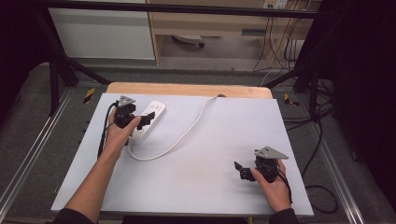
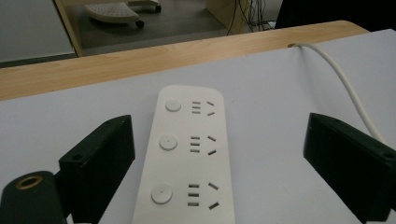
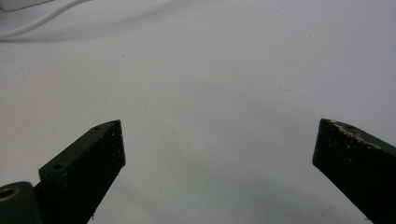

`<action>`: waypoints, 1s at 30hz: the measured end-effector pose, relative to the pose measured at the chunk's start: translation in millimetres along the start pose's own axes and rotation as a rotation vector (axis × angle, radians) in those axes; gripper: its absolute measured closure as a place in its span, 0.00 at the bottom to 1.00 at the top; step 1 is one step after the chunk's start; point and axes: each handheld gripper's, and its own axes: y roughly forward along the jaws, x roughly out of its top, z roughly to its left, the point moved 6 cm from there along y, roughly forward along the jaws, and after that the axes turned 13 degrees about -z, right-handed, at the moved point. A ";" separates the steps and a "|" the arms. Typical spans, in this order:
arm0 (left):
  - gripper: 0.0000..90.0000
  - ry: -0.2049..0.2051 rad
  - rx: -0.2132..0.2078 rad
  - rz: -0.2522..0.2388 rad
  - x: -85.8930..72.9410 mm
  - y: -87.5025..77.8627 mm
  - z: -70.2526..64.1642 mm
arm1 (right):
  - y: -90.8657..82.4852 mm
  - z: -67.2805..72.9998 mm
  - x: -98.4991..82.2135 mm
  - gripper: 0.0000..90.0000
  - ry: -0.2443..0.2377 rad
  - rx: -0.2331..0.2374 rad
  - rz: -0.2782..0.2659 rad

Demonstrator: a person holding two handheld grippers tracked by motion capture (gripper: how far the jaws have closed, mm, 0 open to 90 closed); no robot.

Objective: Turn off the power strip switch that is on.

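Note:
A white power strip (image 1: 149,120) with three round buttons and three socket groups lies at the table's far left. Its white cable (image 1: 187,129) loops toward the table's back edge. My left gripper (image 1: 145,120) is open, its jaws straddling the near end of the strip (image 2: 187,154) without closing on it. My right gripper (image 1: 241,169) rests near the front right of the table, open with nothing between its jaws (image 3: 219,154). In the right gripper view the cable (image 3: 42,21) crosses the top left corner.
The white table top (image 1: 210,154) has a wooden strip (image 1: 187,89) along its back edge. Black frame posts stand at both back corners. Cables (image 1: 317,140) trail on the floor to the right.

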 end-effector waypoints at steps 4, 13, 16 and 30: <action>0.08 -0.033 -0.007 -0.003 -1.8 -2.3 0.1 | -0.2 0.6 0.7 0.03 -0.003 0.002 -0.002; 0.08 -0.019 -0.017 -0.008 -2.1 -8.8 -7.1 | -2.3 -0.4 1.9 0.03 0.003 0.002 -0.009; 0.07 -0.024 -0.031 -0.014 0.5 -12.8 -8.2 | -2.7 -0.2 2.8 0.03 0.002 0.005 -0.014; 0.07 -0.041 -0.046 -0.043 9.1 -35.2 -2.5 | -2.3 0.1 2.6 0.03 0.000 0.006 -0.013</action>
